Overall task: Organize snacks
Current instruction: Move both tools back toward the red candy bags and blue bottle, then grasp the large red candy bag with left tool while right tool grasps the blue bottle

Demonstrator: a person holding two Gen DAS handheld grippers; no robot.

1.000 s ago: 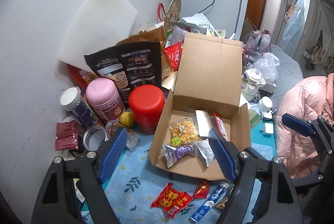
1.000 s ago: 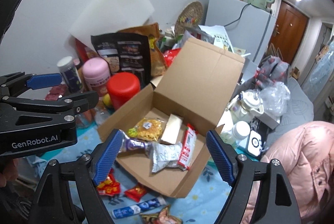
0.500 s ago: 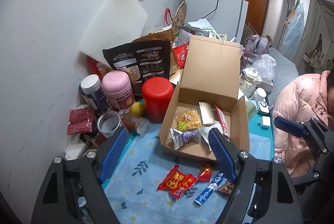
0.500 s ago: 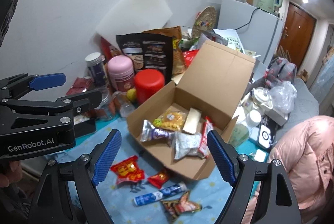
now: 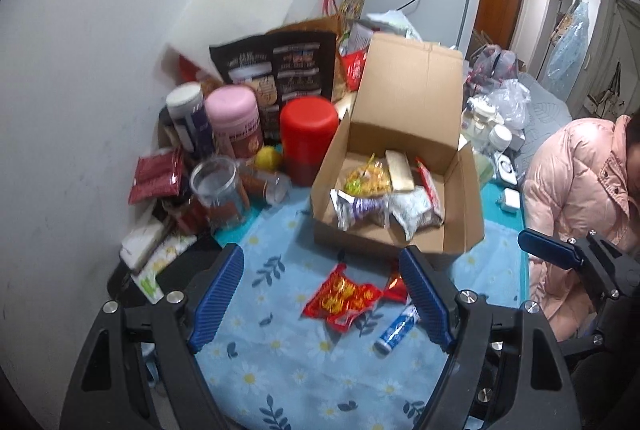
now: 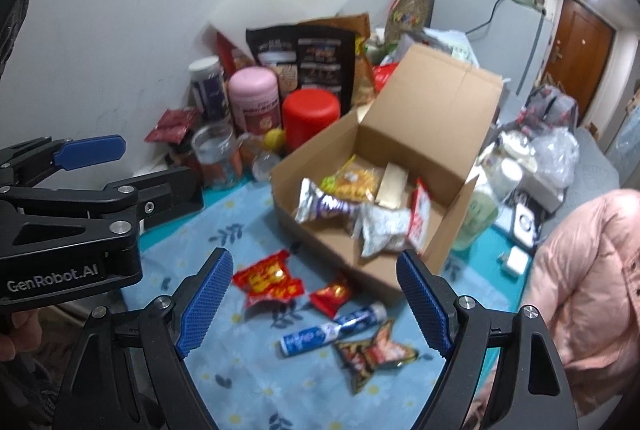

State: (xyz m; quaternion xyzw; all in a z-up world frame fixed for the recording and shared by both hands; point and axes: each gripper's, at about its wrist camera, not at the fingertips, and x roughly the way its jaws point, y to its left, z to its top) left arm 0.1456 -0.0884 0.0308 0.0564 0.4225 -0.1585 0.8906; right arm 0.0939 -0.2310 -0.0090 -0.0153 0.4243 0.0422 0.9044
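Observation:
An open cardboard box (image 5: 460,230) (image 6: 320,250) holds several snack packets. On the blue floral cloth in front of it lie a red-and-yellow packet (image 5: 340,300) (image 6: 266,280), a small red packet (image 5: 394,284) (image 6: 330,294), a blue-and-white tube (image 5: 396,328) (image 6: 332,328) and a dark red-and-black packet (image 6: 374,354). My left gripper (image 5: 322,304) is open and empty, above the cloth and short of the red-and-yellow packet. My right gripper (image 6: 314,304) is open and empty above the loose packets. The left gripper also shows at the left edge of the right wrist view (image 6: 90,149).
Left of the box stand a red canister (image 5: 308,131), a pink canister (image 5: 236,117), a glass jar (image 5: 216,187), a lemon (image 5: 268,157) and dark red sachets (image 5: 156,177). A black snack bag (image 5: 280,69) leans on the wall. A person in a pink jacket (image 5: 580,189) sits at the right.
Both grippers have pulled back and up from the box. The loose packets on the cloth have come into fuller view. Both stay open and empty.

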